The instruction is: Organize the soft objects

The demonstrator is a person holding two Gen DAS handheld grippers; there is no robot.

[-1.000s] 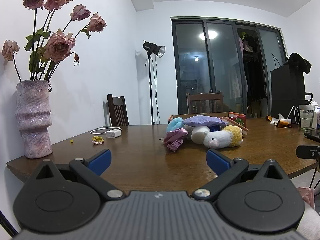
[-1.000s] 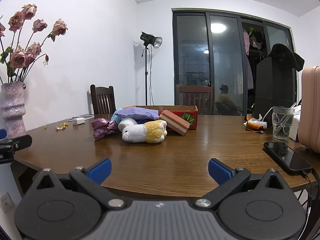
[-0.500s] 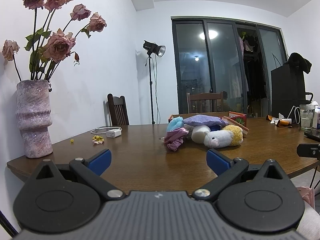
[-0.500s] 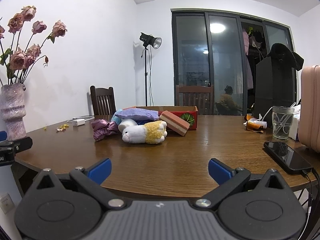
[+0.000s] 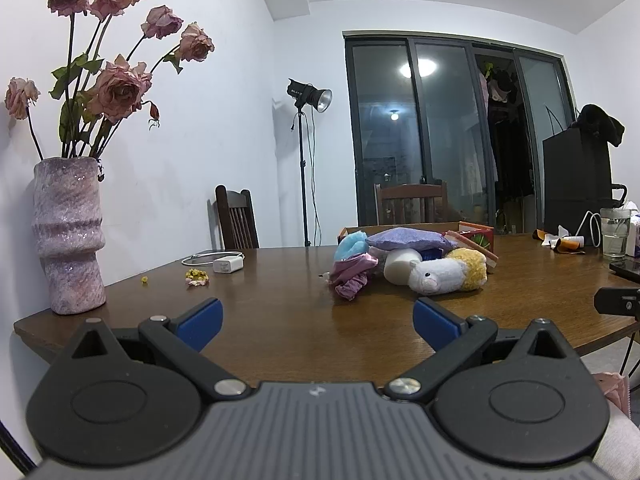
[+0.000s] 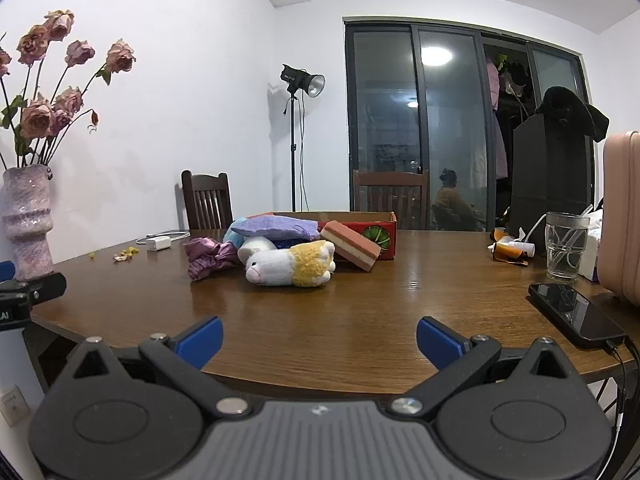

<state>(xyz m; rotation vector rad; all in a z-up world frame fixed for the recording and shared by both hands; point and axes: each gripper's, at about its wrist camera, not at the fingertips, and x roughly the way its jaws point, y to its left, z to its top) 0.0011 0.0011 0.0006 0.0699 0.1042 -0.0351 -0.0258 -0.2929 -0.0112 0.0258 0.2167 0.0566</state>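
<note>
A heap of soft things lies mid-table: a white and yellow plush animal [image 5: 446, 275] [image 6: 292, 267], a crumpled purple cloth [image 5: 352, 276] [image 6: 210, 257], a lilac cushion [image 5: 408, 239] [image 6: 276, 227], a light blue plush [image 5: 351, 245], a white roll [image 5: 400, 266] and a pink layered sponge [image 6: 351, 245]. Behind them stands a red cardboard box [image 6: 380, 232]. My left gripper [image 5: 318, 320] hovers open at the table's near edge, well short of the heap. My right gripper [image 6: 319, 338] is open too, also at the near edge, with nothing between its fingers.
A purple vase of dried roses [image 5: 68, 236] stands at the left corner. A white charger with cable [image 5: 228, 264] and yellow scraps [image 5: 197, 276] lie left of the heap. On the right are a glass [image 6: 566, 246], a black phone [image 6: 576, 314] and a pink case [image 6: 622, 216]. Chairs [image 6: 206, 200] stand behind the table.
</note>
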